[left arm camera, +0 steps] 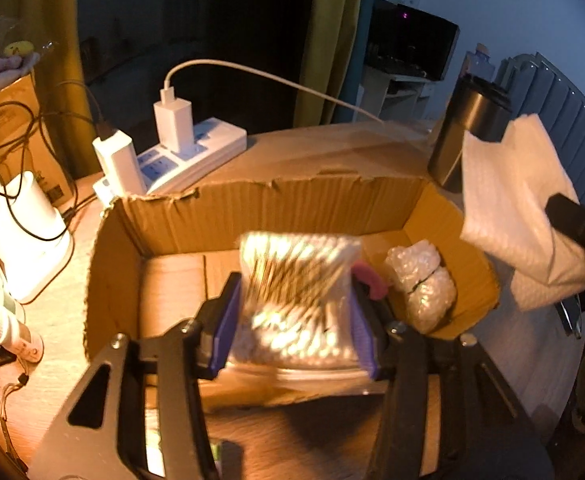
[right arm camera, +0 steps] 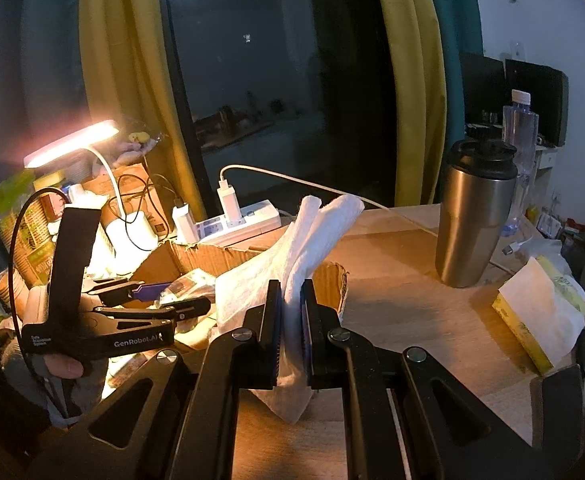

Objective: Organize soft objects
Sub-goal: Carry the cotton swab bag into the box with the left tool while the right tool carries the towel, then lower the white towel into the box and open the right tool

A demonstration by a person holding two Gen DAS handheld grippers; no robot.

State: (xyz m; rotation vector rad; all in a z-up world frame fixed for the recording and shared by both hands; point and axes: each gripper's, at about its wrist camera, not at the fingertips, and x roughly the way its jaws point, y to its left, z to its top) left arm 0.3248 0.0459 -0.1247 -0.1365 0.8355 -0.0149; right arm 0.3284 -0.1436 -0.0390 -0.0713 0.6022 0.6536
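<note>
My left gripper (left arm camera: 294,292) is shut on a clear bag of cotton swabs (left arm camera: 298,300) and holds it over the open cardboard box (left arm camera: 252,204). A roll of bubble wrap (left arm camera: 422,284) and a pink thing (left arm camera: 368,280) lie inside the box at its right. My right gripper (right arm camera: 292,288) is shut on a white paper towel (right arm camera: 312,236), held up beside the box's right edge (right arm camera: 332,280). The towel also shows in the left wrist view (left arm camera: 516,208). The left gripper shows in the right wrist view (right arm camera: 164,300) over the box.
A white power strip (left arm camera: 188,160) with chargers stands behind the box. A lit desk lamp (right arm camera: 72,142) stands at the left. A steel tumbler (right arm camera: 472,216) and a water bottle (right arm camera: 520,128) stand at the right. A yellow tissue pack (right arm camera: 540,312) lies on the wooden table (right arm camera: 412,300).
</note>
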